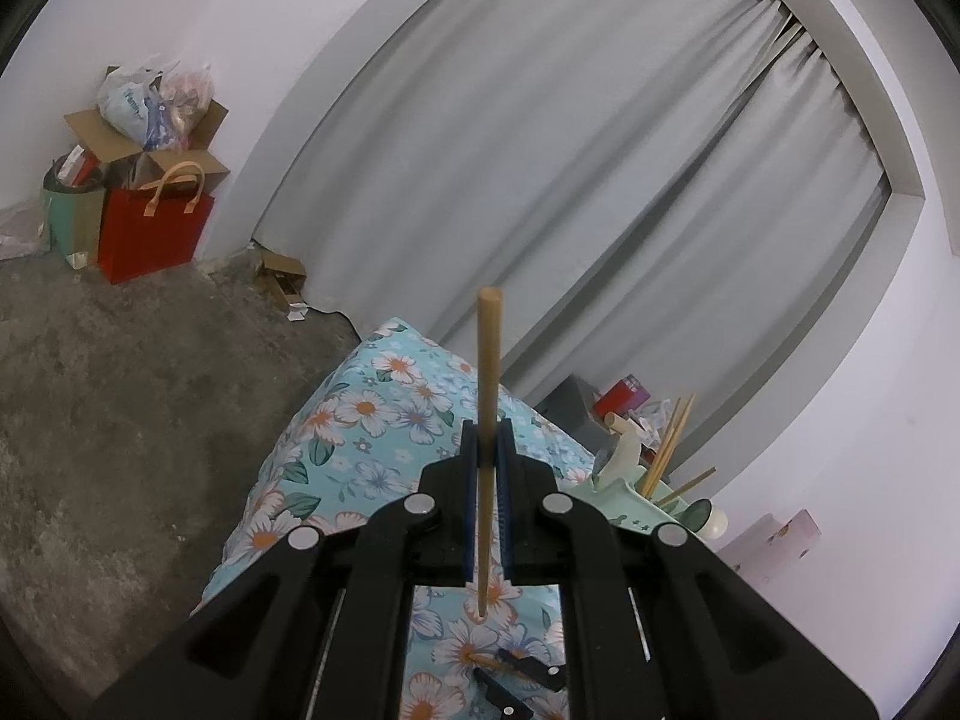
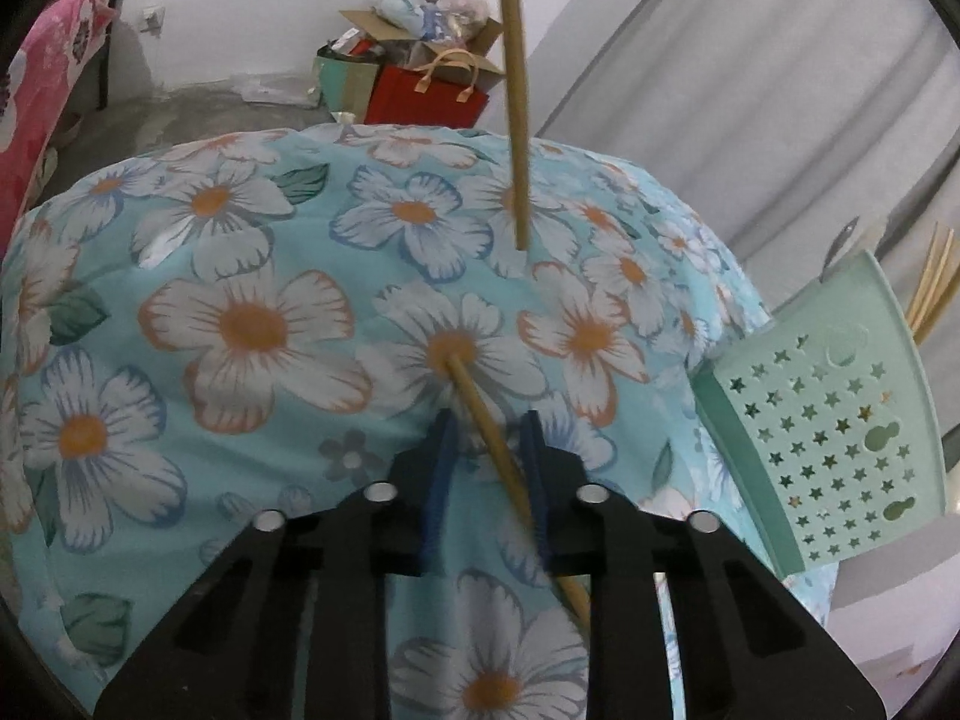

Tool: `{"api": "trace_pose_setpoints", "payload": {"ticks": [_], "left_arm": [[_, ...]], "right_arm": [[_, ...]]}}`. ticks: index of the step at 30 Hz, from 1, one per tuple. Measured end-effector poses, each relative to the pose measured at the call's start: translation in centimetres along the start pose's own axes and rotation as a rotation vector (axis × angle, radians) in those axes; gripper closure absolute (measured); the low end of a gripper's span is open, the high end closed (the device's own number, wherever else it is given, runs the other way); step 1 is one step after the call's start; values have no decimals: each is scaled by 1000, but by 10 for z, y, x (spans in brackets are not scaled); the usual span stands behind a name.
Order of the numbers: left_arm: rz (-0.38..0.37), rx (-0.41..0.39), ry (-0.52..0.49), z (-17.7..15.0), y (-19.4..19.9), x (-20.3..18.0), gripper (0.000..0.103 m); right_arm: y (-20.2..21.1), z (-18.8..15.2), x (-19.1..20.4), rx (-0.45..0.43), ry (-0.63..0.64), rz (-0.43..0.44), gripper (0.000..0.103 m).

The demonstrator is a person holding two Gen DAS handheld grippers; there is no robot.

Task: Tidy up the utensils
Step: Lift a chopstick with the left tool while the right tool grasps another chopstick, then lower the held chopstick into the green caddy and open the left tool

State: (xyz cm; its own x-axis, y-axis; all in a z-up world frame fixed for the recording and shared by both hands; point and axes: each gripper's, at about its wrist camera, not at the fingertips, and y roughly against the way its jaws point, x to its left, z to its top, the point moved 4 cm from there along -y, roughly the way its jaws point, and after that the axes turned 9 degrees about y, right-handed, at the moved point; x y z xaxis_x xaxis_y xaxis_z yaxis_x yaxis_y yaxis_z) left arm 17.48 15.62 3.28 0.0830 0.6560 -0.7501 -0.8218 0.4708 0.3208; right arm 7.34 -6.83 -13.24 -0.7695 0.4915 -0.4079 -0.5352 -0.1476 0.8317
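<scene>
My left gripper (image 1: 487,429) is shut on a wooden chopstick (image 1: 488,372) and holds it upright above the floral cloth (image 1: 372,432). That chopstick also hangs into the right wrist view (image 2: 517,90) from the top. My right gripper (image 2: 487,423) has its jaws partly apart around a second chopstick (image 2: 480,408) that lies slanted on the floral cloth (image 2: 252,300); I cannot tell whether it is gripped. A mint green utensil holder (image 2: 834,420) with star holes stands at the right and holds several chopsticks (image 2: 933,282). It also shows in the left wrist view (image 1: 630,504).
A red bag (image 1: 153,228) and cardboard boxes (image 1: 150,138) stand on the concrete floor by the far wall. Grey curtains (image 1: 570,180) hang behind the table. A pink floral cloth (image 2: 42,78) is at the far left.
</scene>
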Motion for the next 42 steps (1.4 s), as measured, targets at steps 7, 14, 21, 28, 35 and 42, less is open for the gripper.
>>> {"api": "trace_pose_setpoints", "payload": {"ticks": [7,14,21,28,35,42], "left_arm": [[-1,-6,-24,2,0,-5,98],[-39,-30,-89,9,5,-32,98],[-154,-54,-202,20,0,-89,98],[-328,-66,-314,26,-14,-168,98],[-368,-77,-511,6,-49,-244,98],[-269,53,-620,-35,-123,-260,98]], "right_arm": [[12,1,-3,-46,-16,-38,94],[48,-4,-43,-128,-168,-109,99],[100,-29,-115,-228,-453,-200,100],[164,-64,-186,-409,-741,-249,99],[206,-90,-219,-556,-886,-274,99],[213,-109,-235,-598,-962,-276,99]]}}
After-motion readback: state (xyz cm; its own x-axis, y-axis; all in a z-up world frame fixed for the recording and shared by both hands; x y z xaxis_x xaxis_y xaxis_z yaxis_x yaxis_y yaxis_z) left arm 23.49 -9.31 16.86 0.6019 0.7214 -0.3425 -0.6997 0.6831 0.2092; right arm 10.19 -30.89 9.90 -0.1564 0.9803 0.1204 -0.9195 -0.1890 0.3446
